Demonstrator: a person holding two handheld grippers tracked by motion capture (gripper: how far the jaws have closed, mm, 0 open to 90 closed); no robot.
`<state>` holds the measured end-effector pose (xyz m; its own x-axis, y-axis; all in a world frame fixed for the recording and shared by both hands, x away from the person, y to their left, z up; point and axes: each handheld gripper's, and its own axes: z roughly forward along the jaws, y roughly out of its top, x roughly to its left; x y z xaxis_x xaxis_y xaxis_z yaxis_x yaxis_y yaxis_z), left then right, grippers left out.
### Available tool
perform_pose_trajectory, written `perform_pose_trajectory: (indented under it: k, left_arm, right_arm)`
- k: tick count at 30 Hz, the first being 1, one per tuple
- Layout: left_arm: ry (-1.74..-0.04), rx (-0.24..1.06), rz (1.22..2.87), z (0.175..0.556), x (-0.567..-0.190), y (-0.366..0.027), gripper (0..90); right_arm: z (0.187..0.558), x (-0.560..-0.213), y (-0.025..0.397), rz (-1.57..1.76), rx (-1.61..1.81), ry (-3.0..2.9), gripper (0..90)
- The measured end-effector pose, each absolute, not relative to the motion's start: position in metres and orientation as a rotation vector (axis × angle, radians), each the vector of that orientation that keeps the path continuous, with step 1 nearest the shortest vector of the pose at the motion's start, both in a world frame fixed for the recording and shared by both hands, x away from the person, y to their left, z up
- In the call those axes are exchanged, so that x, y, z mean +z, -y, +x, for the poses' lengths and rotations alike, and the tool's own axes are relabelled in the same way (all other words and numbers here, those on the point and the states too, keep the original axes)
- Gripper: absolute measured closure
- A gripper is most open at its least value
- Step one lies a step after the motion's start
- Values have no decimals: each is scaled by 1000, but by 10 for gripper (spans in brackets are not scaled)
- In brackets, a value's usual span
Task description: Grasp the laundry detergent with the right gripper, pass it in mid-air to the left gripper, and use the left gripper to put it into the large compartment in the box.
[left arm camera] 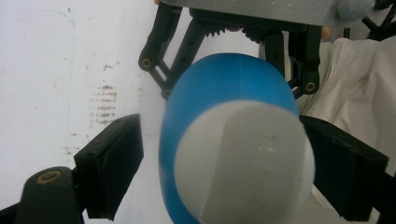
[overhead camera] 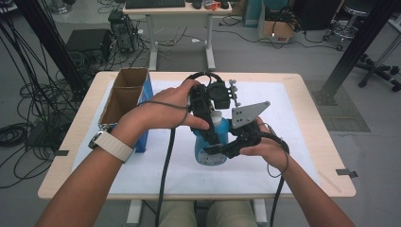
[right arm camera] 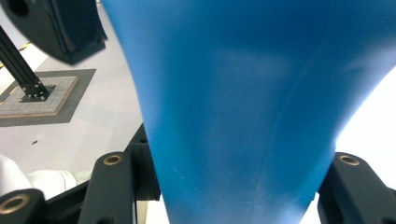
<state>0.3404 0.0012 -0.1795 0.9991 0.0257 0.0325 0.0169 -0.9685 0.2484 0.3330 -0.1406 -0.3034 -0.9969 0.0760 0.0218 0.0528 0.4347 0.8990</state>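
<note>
A blue bottle (overhead camera: 208, 153) with a white cap (overhead camera: 217, 117) stands upright in the middle of the white mat (overhead camera: 283, 118). My left gripper (overhead camera: 215, 124) comes down from above, its jaws on either side of the cap (left arm camera: 243, 158). It is open: a gap shows between its left pad (left arm camera: 112, 158) and the bottle (left arm camera: 224, 88), while the right pad (left arm camera: 345, 168) sits at the cap's edge. My right gripper (overhead camera: 218, 149) reaches in from the right, shut on the bottle's lower body (right arm camera: 243, 93), which is pressed between its jaws (right arm camera: 243, 196).
An open cardboard box (overhead camera: 125, 97) with a blue side stands at the left of the table, close to my left forearm. The table's front edge (overhead camera: 189, 195) is near the person's lap. Desks, cables and a stool stand on the floor beyond.
</note>
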Motion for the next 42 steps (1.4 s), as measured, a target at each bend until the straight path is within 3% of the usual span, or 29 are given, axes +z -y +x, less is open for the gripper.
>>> perform_pose_trajectory:
  k: [9, 42]
  left_arm:
    - [8, 29, 2890, 342, -184, 1, 365]
    - [8, 42, 2900, 342, -185, 2, 373]
  right_arm:
    - [333, -305, 140, 117, 1642, -2642, 433]
    - [334, -306, 141, 115, 1633, -2653, 433]
